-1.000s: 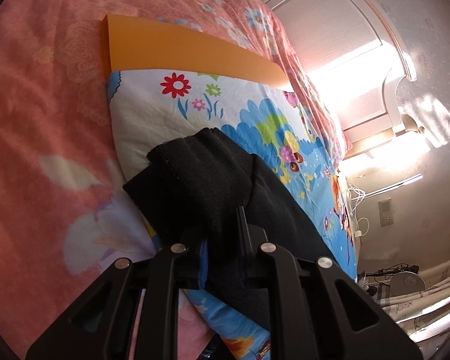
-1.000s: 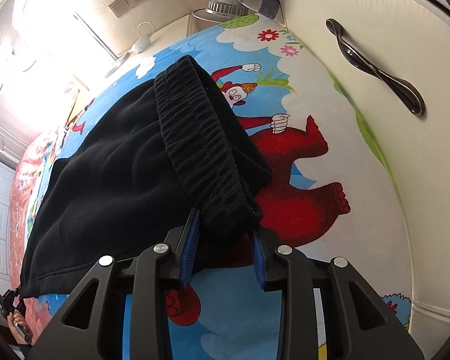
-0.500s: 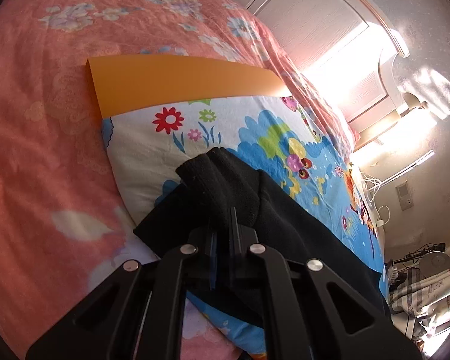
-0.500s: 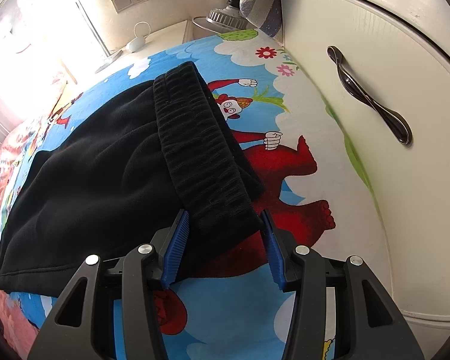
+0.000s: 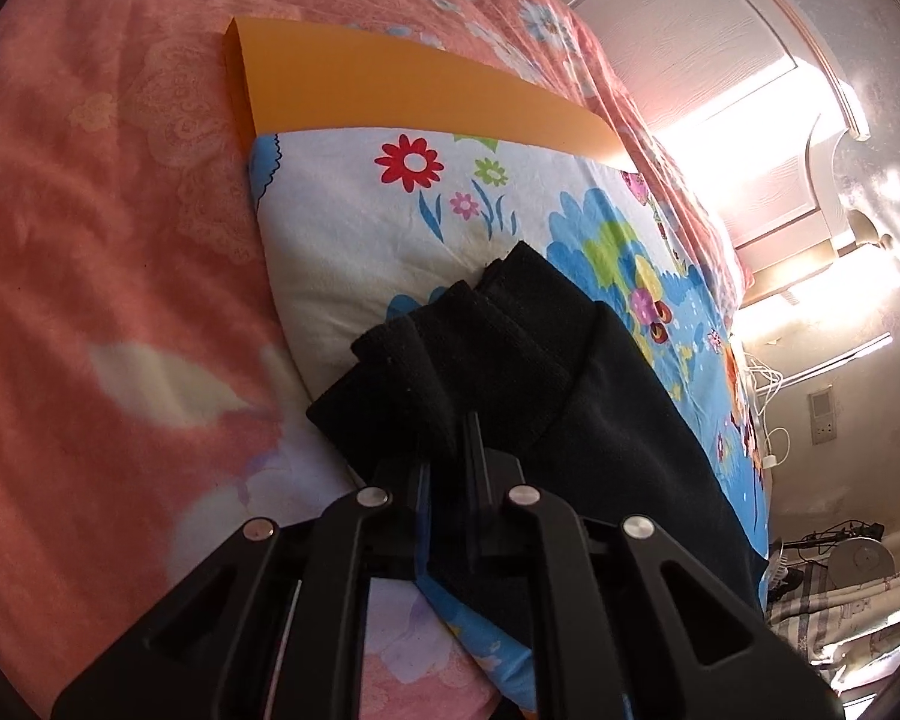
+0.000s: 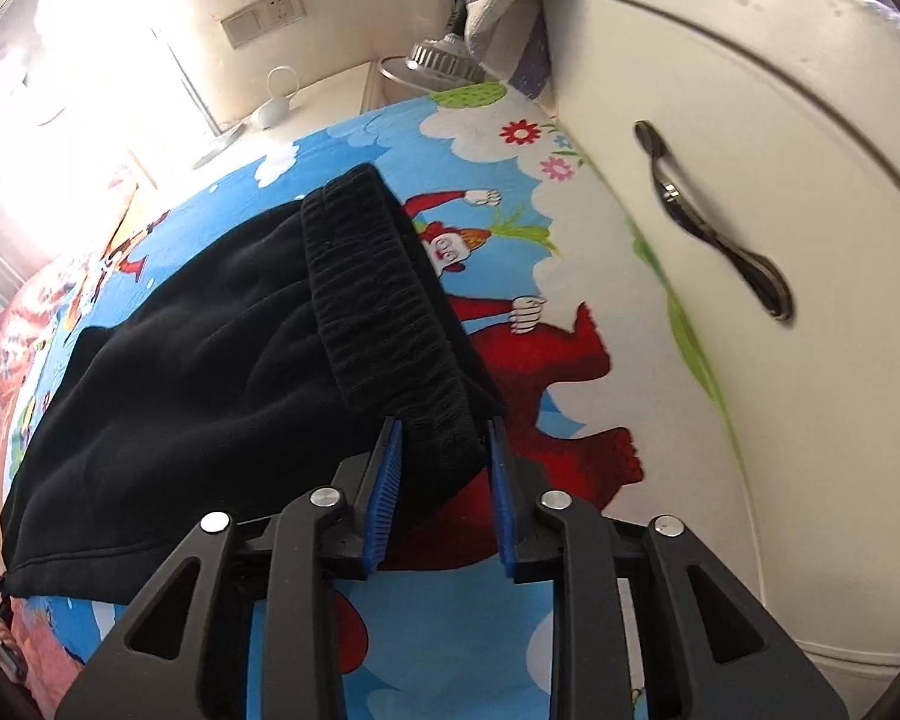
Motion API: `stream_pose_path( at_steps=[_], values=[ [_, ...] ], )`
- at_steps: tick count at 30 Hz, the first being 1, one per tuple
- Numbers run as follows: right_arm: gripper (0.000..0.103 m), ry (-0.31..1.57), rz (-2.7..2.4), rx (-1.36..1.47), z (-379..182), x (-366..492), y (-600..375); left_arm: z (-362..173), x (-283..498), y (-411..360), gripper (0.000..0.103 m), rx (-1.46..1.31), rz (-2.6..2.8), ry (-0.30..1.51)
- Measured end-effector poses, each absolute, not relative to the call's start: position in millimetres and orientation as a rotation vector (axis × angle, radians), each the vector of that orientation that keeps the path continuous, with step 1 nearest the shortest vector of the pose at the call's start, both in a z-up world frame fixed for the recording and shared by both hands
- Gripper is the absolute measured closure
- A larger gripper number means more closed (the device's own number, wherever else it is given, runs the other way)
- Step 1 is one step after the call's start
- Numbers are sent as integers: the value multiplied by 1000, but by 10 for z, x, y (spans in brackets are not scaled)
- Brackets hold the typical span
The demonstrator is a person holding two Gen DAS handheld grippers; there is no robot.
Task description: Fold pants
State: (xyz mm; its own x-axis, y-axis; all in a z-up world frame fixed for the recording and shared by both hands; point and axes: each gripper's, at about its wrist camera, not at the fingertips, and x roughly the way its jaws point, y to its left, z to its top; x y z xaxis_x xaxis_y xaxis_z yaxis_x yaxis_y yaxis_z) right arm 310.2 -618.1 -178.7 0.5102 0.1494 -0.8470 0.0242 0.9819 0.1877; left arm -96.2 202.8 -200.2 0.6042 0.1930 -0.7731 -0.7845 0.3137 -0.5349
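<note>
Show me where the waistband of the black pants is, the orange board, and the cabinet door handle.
Waistband of the black pants [image 6: 384,306]: right wrist view, middle of the ribbed elastic band.
Orange board [image 5: 390,90]: left wrist view, centre of its flat top face.
Cabinet door handle [image 6: 714,240]: right wrist view, middle of the dark metal bar.

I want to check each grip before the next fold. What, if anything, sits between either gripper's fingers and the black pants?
Nothing visible does. The pants' cuff end lies between the opening left gripper; the waistband between the closing right gripper.
</note>
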Motion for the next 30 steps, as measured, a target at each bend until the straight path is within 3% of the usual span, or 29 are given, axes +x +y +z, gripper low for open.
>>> stream_pose_path(
  at_steps=[1,2,6,8,9,10,11,12,13,15,17,21,23,25,28,30],
  values=[
    [50,1009,5,156,-1706,3073,-6241,-1975,-962,2027,84,-1052,723,663],
    [29,988,-76,118,-1623,3047,-6290,-1977,-961,2038,83,-1061,716,665],
    [32,875,63,39,-1264,3083,-5928,-2030,-957,2034,58,-1138,659,644],
    [32,845,254,-14,-1191,3260,-5448,-2049,-873,1990,57,-1154,618,648],
    [36,860,364,-34,-1232,3405,-5185,-2049,-819,1967,59,-1140,611,664],
    [41,892,455,-69,-1333,3581,-4925,-2039,-760,1946,71,-1110,615,687],
    [47,927,477,-133,-1462,3755,-4698,-2025,-711,1940,73,-1077,627,714],
    [62,963,463,-207,-1622,3931,-4515,-2015,-683,1959,79,-1064,627,725],
    [69,995,423,-274,-1784,4096,-4407,-2007,-677,1990,83,-1066,623,726],
    [91,1022,323,-353,-2023,4346,-4402,-1999,-730,2049,83,-1089,617,717],
    [103,989,289,-342,-2084,4431,-4506,-1983,-758,2030,83,-1075,613,708],
    [103,907,197,-356,-2164,4409,-4579,-1993,-748,1895,81,-1016,646,682],
    [103,874,149,-424,-2187,4383,-4480,-1976,-758,1852,74,-1000,670,672],
    [103,852,113,-474,-2198,4368,-4419,-1931,-810,1847,53,-1016,657,643],
    [103,845,90,-428,-2148,4391,-4506,-1878,-888,1880,56,-962,722,657],
    [103,845,83,-361,-2075,4376,-4597,-1974,-976,2015,71,-932,870,755]
  ],
)
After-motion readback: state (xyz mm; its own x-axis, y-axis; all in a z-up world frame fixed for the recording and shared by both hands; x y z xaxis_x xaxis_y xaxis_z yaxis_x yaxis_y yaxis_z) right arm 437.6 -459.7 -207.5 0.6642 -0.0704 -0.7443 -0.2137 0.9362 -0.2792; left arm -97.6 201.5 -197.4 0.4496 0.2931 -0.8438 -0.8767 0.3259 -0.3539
